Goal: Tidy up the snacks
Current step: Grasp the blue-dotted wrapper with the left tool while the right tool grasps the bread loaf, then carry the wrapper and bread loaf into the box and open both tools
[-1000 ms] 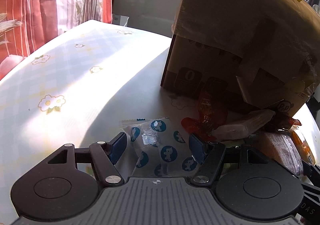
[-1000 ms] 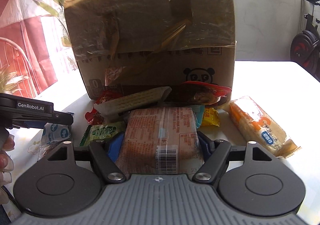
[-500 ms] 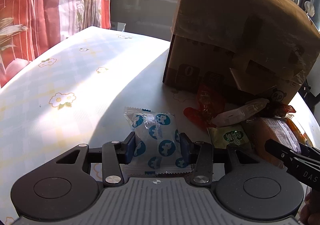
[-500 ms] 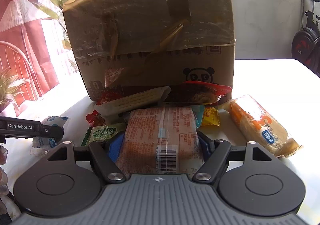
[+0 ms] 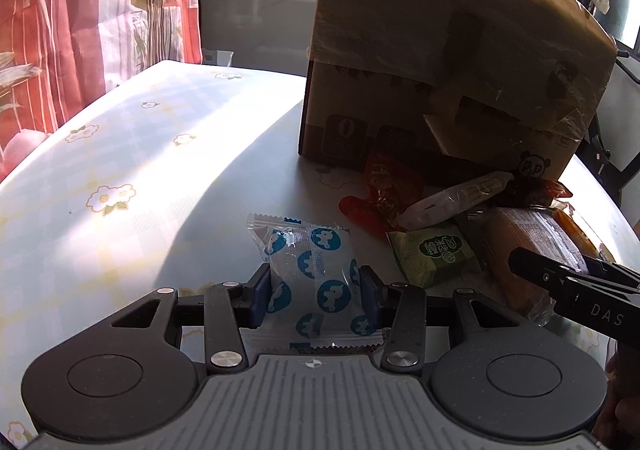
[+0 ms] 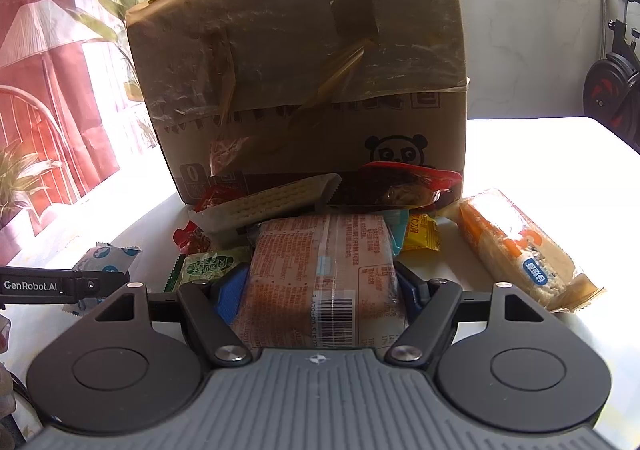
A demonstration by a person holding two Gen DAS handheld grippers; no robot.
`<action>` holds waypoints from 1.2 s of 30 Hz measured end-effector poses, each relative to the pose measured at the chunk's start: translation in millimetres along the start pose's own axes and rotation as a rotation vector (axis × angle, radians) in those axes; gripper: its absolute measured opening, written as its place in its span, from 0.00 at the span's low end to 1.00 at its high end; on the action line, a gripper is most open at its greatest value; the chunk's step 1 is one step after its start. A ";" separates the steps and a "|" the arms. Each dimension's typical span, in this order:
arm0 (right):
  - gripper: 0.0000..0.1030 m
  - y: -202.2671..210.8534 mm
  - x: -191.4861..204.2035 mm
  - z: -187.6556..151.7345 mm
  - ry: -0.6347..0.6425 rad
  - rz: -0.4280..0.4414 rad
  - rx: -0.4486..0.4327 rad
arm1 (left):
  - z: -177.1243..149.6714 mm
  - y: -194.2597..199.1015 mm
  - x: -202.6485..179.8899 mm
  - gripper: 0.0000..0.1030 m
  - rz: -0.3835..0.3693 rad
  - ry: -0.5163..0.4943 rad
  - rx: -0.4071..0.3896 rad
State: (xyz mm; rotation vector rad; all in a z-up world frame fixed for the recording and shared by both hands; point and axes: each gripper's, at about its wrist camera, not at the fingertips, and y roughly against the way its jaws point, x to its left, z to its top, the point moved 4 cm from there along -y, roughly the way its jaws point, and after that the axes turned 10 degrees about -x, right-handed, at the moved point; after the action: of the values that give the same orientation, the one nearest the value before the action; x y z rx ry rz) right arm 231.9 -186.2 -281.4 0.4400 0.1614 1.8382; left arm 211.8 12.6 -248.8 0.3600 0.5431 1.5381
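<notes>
My left gripper (image 5: 314,284) is shut on a clear snack packet with blue round prints (image 5: 310,270), held over the table; this packet also shows in the right wrist view (image 6: 106,258). My right gripper (image 6: 320,282) is shut on a large orange-brown wrapped bread pack with a barcode (image 6: 324,270), also visible in the left wrist view (image 5: 532,246). A pile of snacks lies against a big taped cardboard box (image 6: 304,77): a green packet (image 5: 434,256), a red wrapper (image 5: 384,193), a long cracker pack (image 6: 268,203) and a yellow packet (image 6: 420,234).
An orange and white wrapped roll (image 6: 516,246) lies at the right of the pile. The table (image 5: 120,169) has a flowered cloth and runs off to the left toward red curtains (image 5: 60,29). An exercise bike (image 6: 612,89) stands beyond the table's right edge.
My left gripper closed on the blue-print packet and drew back and up with it. The right gripper stayed shut on the bread pack, almost still.
</notes>
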 end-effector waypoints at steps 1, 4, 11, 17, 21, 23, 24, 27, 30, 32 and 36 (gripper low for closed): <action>0.72 0.0 0.1 0.0 0.000 0.000 0.000 | 0.1 -0.2 -0.5 0.46 0.001 0.000 0.000; 0.72 0.0 0.4 0.0 -0.001 0.000 0.000 | 1.3 -0.7 0.2 0.46 0.002 -0.003 0.002; 0.72 1.1 -0.5 -0.1 -0.011 0.005 -0.005 | 1.3 1.1 -1.3 0.46 0.014 -0.008 -0.005; 0.72 12.0 -1.1 3.3 -0.033 0.002 -0.038 | 4.5 10.1 -2.2 0.46 0.012 -0.013 -0.043; 0.71 24.9 0.1 7.6 -0.041 0.022 -0.066 | 4.7 13.9 -3.7 0.46 -0.003 -0.011 -0.054; 0.71 29.4 -0.7 9.9 -0.048 0.023 -0.073 | 4.7 15.2 -4.1 0.46 -0.008 -0.010 -0.056; 0.71 31.6 -1.3 11.4 -0.051 0.018 -0.077 | 5.5 15.5 -3.1 0.46 -0.010 -0.009 -0.059; 0.71 35.7 -4.2 15.9 -0.063 0.003 -0.087 | 8.3 18.6 -1.0 0.46 -0.010 -0.010 -0.082; 0.71 42.1 -8.2 23.7 -0.071 -0.015 -0.109 | 17.7 24.6 -0.7 0.46 -0.003 -0.010 -0.115; 0.71 47.9 -11.0 30.4 -0.076 -0.025 -0.133 | 27.7 31.2 -0.6 0.46 -0.001 -0.022 -0.154; 0.71 61.4 -15.1 51.6 -0.077 -0.038 -0.191 | 53.4 46.8 -2.8 0.46 0.003 -0.044 -0.236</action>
State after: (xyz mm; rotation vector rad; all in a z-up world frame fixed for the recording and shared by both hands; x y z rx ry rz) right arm 200.4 -225.2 -217.1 0.3704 -0.0577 1.7769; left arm 201.6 16.7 -178.6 0.2124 0.3216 1.5737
